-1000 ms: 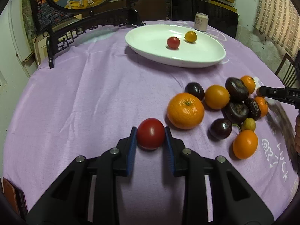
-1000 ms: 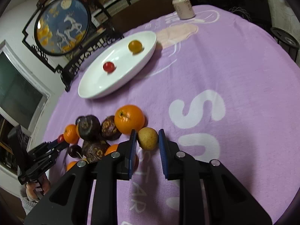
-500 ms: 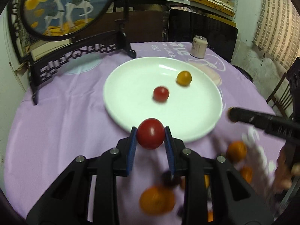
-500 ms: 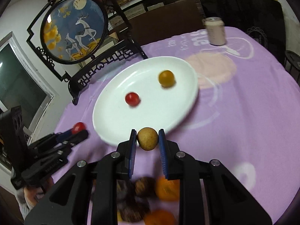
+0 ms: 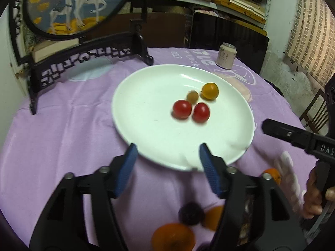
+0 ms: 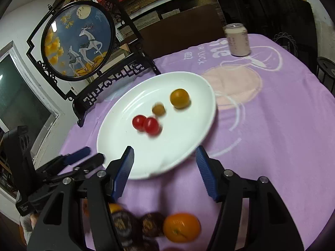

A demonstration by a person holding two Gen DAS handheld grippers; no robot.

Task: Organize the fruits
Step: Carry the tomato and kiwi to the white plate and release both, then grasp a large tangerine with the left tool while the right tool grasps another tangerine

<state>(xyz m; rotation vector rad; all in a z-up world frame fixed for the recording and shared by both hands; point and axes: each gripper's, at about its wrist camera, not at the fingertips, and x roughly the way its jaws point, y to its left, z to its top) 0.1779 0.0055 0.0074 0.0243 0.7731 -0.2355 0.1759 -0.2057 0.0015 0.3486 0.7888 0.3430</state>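
A white oval plate (image 5: 146, 125) (image 6: 125, 156) on the purple cloth holds two red tomatoes (image 5: 182, 109) (image 6: 151, 126), a small tan fruit (image 5: 192, 96) (image 6: 158, 109) and a yellow-orange fruit (image 5: 210, 91) (image 6: 180, 98). My left gripper (image 5: 168, 150) is open and empty over the plate's near rim. My right gripper (image 6: 164, 153) is open and empty over the plate's near edge. Oranges (image 6: 181, 227) (image 5: 173, 237) and dark plums (image 5: 191, 212) (image 6: 151, 223) lie below the grippers.
A black framed deer screen (image 5: 73, 6) (image 6: 79, 41) stands behind the plate. A pale drink can (image 5: 227, 56) (image 6: 237, 39) stands at the far side of the table. The right gripper's body (image 5: 299, 138) shows at the right; the left gripper's body (image 6: 52, 171) shows at the left.
Both grippers opened and let go: the red tomato and the tan fruit now lie on the plate, still blurred. Both grippers moved forward from the fruit pile to the plate.
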